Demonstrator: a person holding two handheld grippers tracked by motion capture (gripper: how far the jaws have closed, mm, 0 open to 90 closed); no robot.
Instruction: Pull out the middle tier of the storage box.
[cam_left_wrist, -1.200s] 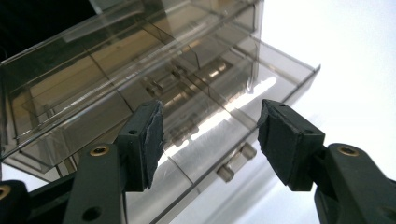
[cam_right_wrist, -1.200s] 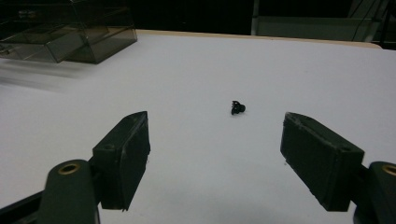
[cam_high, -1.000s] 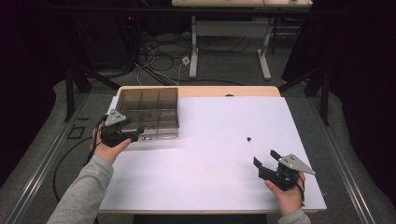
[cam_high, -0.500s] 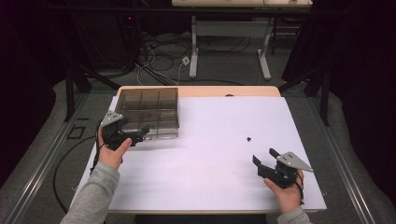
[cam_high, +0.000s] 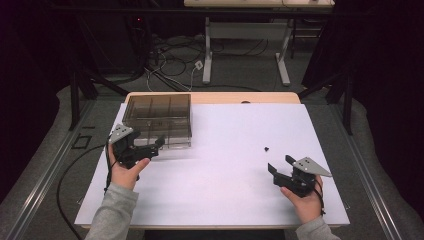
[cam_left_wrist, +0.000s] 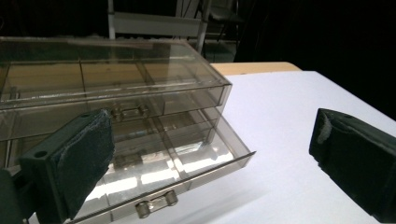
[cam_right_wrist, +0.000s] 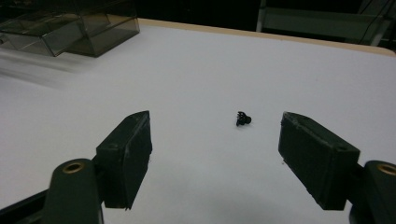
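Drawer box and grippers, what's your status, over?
Left gripper open, off pulled-out lower drawer. Right gripper open, facing small black part. Nothing between.

The worktop (cam_high: 220, 200) is a wooden board almost wholly covered by a white sheet, with a strip of bare wood showing along its far edge. At the far left corner sits a smoky transparent drawer box (cam_high: 159, 114) with compartments, its bottom drawer (cam_left_wrist: 187, 163) pulled partway out over the white surface. A tiny black part (cam_high: 267, 148) lies alone right of the middle, well apart from the box.
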